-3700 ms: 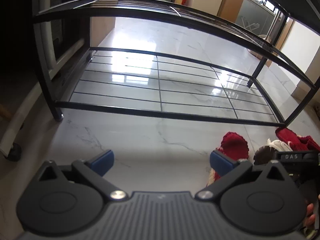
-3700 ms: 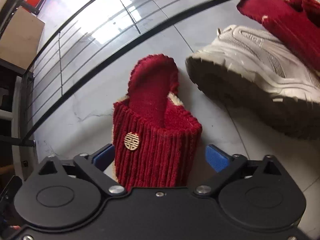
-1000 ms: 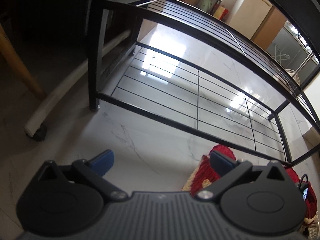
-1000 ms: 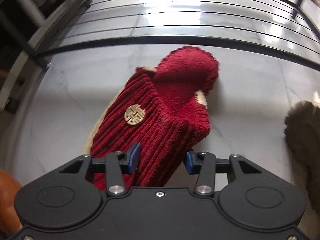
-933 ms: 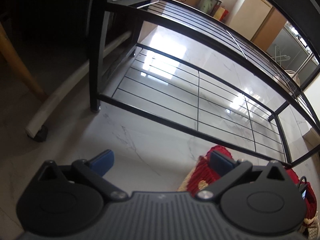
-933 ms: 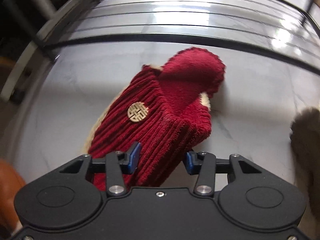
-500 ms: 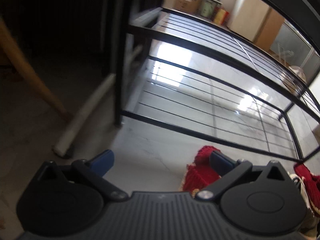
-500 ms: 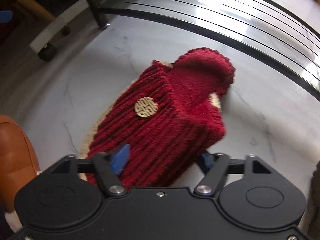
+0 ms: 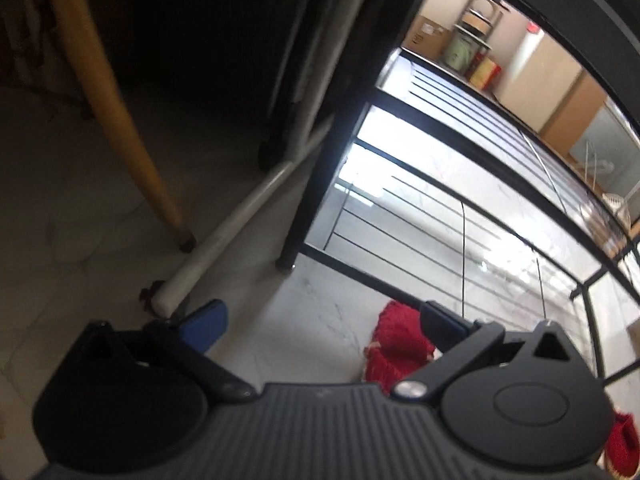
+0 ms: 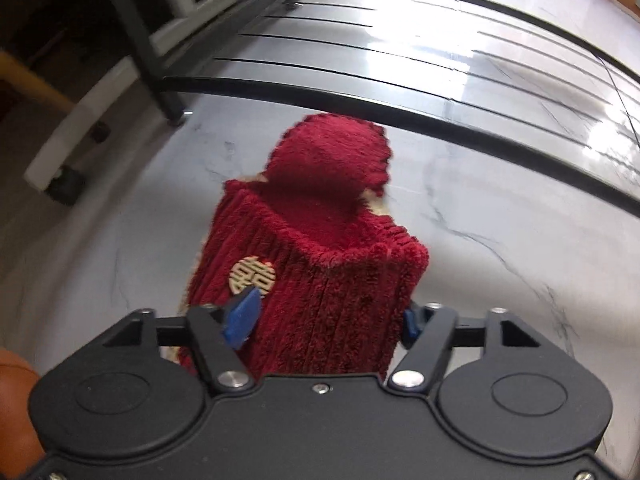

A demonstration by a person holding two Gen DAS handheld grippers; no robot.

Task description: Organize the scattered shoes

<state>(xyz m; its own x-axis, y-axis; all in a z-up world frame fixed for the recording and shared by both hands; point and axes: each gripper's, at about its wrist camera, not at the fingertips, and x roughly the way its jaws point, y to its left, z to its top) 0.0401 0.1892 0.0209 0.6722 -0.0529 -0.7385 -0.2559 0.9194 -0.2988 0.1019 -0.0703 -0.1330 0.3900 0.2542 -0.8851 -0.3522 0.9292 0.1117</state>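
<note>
A red corduroy slipper [image 10: 332,216] with a gold emblem lies on the marble floor, its heel toward the black shoe rack [image 10: 400,108]. My right gripper [image 10: 326,320] is over its toe end. The jaws are closing, and both blue pads touch the sides of the upper. In the left wrist view the same slipper [image 9: 396,340] shows partly behind the right finger. My left gripper [image 9: 320,316] hangs open above bare floor with nothing between its fingers. Part of a second red slipper [image 9: 620,444] shows at the lower right edge. The rack's lowest shelf [image 9: 400,276] holds no shoes.
A wooden chair leg [image 9: 120,120] and a white tube frame on casters [image 9: 224,248] stand left of the rack's corner post. An orange-brown object [image 10: 12,400] sits at the right wrist view's lower left. Boxes and a small stand line the far wall.
The right jaws opened off the slipper's toe, then came in again wider around it. Both views have swung left, toward the rack's left post and the chair leg.
</note>
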